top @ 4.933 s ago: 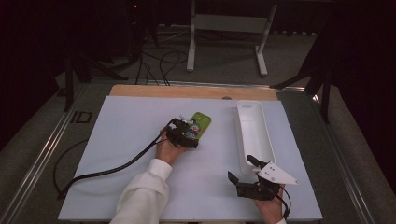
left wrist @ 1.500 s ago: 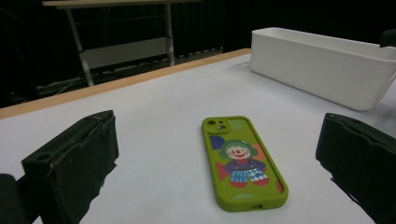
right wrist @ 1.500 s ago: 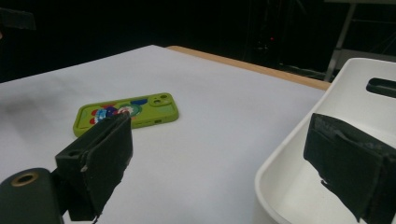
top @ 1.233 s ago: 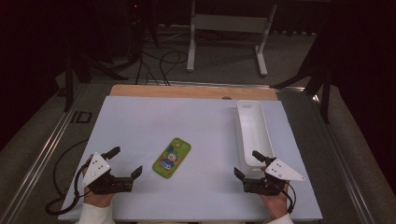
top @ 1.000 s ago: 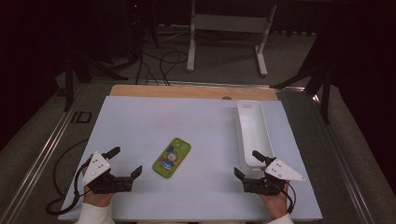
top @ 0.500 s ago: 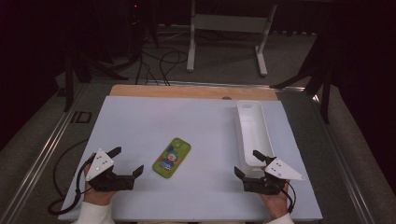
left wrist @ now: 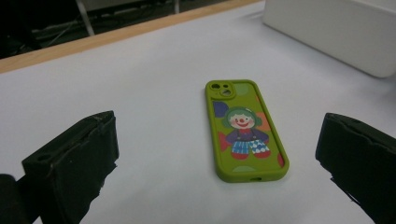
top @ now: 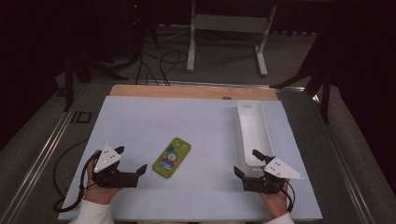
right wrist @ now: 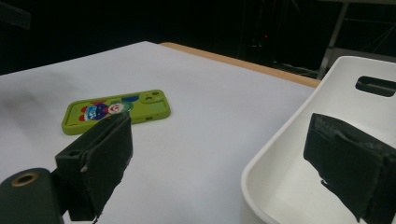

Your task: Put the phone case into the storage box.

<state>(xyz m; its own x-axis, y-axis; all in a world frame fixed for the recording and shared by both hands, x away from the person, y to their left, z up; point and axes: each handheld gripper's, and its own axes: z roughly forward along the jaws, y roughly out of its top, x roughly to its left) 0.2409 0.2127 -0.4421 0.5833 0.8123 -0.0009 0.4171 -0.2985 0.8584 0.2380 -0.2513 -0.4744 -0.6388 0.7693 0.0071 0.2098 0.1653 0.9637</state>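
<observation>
At two o'clock from my left gripper [top: 132,161], whose jaws gape empty like my right gripper's [top: 248,164], the green phone case [top: 172,157] lies flat on the bench [top: 196,121], probably light, rubbery; I'd pinch its long edges.

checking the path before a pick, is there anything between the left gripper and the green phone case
No. In the left gripper view, bare white table lies between the open left gripper and the green phone case. The high view shows the same.

Occlusions and cut-offs
Your white tray [right wrist: 299,140] runs off the right gripper view's edge; a jaw hides its near wall.
</observation>
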